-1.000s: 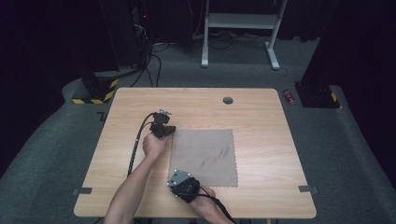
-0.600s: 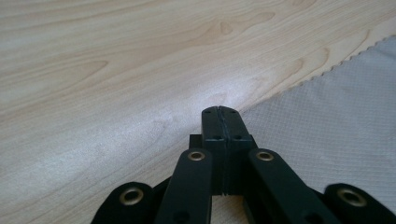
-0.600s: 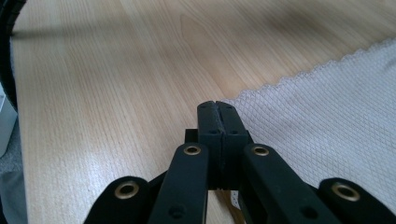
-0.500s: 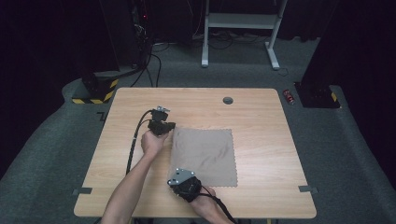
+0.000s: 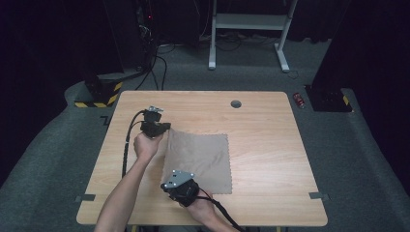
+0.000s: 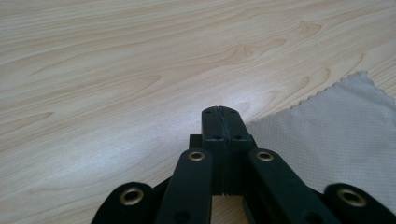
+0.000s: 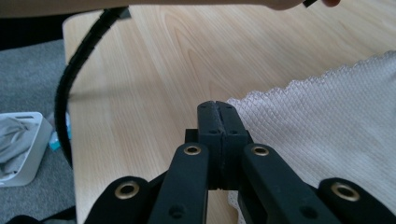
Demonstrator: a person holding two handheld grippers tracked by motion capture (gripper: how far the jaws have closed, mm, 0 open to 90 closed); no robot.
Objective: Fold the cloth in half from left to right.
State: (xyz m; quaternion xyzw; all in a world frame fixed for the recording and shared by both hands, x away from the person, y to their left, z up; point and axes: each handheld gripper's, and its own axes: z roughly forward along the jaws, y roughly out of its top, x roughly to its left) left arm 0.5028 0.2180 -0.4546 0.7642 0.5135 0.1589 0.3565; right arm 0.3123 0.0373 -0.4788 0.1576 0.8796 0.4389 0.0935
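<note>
With both jaw pairs pressed shut on its left corners, the left gripper (image 5: 155, 126) and right gripper (image 5: 180, 186) have lifted the grey pinked-edge cloth (image 5: 203, 159) slightly off the light wooden table (image 5: 270, 145), suggesting folding begins.

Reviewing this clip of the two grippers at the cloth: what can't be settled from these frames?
- Whether the left gripper pinches the cloth: in the left gripper view its shut jaws cover the cloth edge.
- Same for the right gripper: in the right gripper view the shut jaws hide the corner beneath.
- The small red object on the floor, high view: too small to identify.
- The white bin, right gripper view: cut off by the left edge.
</note>
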